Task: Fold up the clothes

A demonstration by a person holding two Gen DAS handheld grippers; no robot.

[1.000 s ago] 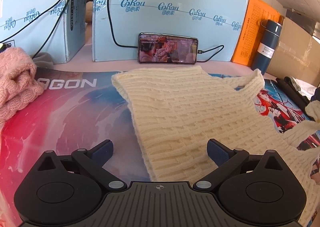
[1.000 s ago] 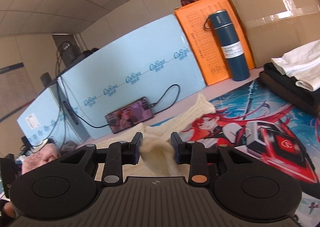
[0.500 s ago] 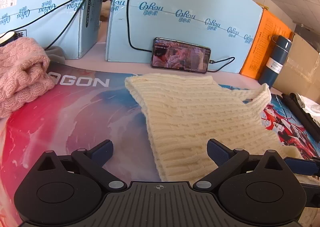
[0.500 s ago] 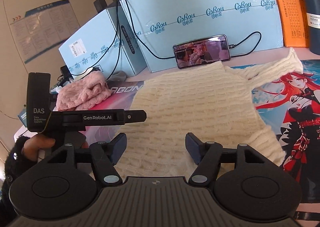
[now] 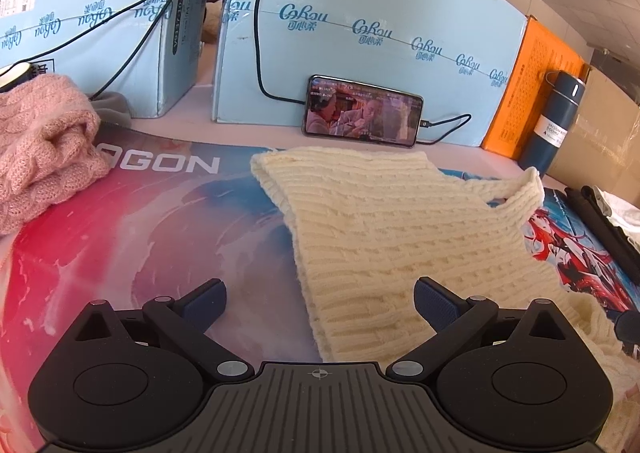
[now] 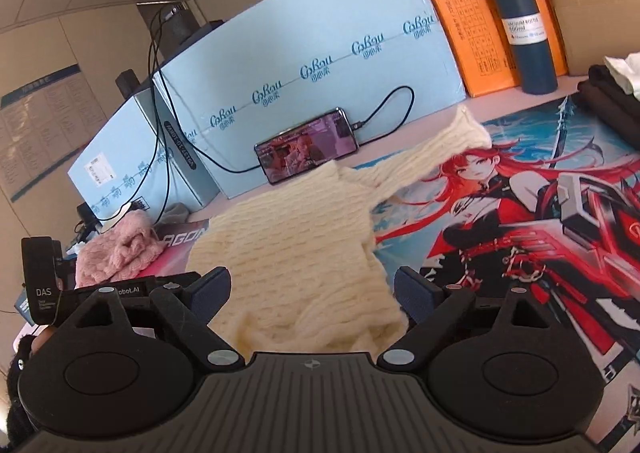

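Note:
A cream knitted sweater (image 5: 384, 229) lies on the printed desk mat (image 5: 152, 229), one sleeve reaching toward the far right. My left gripper (image 5: 320, 299) hovers open over the sweater's near left edge, gripping nothing. In the right wrist view the sweater (image 6: 288, 245) spreads ahead with a bunched fold at its near end. My right gripper (image 6: 312, 291) stands over that fold with its jaws opening; the knit lies between them, and the pads do not press it. The left gripper's body (image 6: 96, 293) shows at the left.
A pink knit (image 5: 40, 149) is heaped at the left. Blue cartons (image 5: 360, 45) wall the back, with a phone (image 5: 362, 111) leaning on one. A dark flask (image 6: 520, 17) and an orange box (image 6: 472, 13) stand back right. Dark and white folded clothes (image 6: 612, 93) lie at the right. A person stands behind the cartons.
My right gripper, shut on the cream knit and held high a second ago, has come down over the sweater and opened, letting the knit go. The left gripper has stayed in place.

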